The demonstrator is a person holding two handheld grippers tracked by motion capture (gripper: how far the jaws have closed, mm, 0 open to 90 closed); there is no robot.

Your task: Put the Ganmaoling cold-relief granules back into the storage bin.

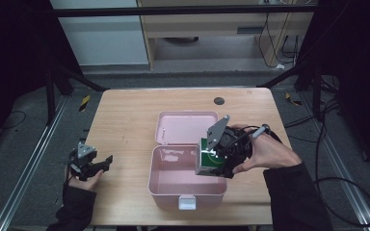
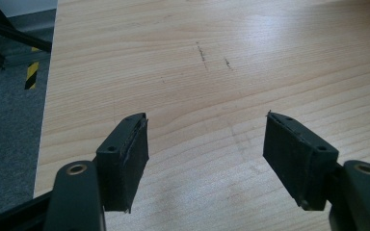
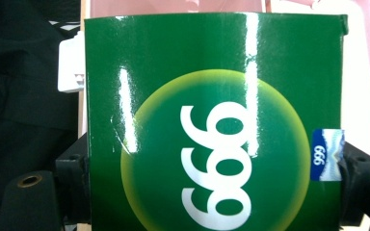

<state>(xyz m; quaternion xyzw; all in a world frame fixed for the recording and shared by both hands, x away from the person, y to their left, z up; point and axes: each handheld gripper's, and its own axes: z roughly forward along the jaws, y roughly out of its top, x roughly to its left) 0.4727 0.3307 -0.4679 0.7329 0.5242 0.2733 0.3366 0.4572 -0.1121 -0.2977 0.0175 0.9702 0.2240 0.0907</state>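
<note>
- The left hand-held gripper (image 1: 107, 160) rested near the bench's (image 1: 125, 120) front-left corner, its jaws spread wide with bare wood between them; its pads (image 2: 125, 163) touched nothing.
- A pink box (image 1: 173, 185) stood open near the middle of the front edge, its white latch (image 1: 187, 202) facing that edge.
- The right hand-held gripper (image 1: 211, 162) was clamped on a green carton (image 1: 207, 161), with one jaw on each narrow side of it.
- The carton hung tilted over the right part of the box's open cavity, its lower end at about rim level; whether it touched the box I could not tell.
- In the right gripper view the carton (image 3: 212, 125) showed a glossy green face with a yellow-edged disc, white "999" lettering and a small blue label (image 3: 326, 154) on one edge.
- The right hand (image 1: 265, 154) held that hand-held gripper from the bench's right side.
- The box's lid (image 1: 188, 127) lay flipped back, flat on the bench behind the box, towards the far edge.
- A dark round grommet (image 1: 219, 101) sat in the bench top near the far edge, well apart from the box.
</note>
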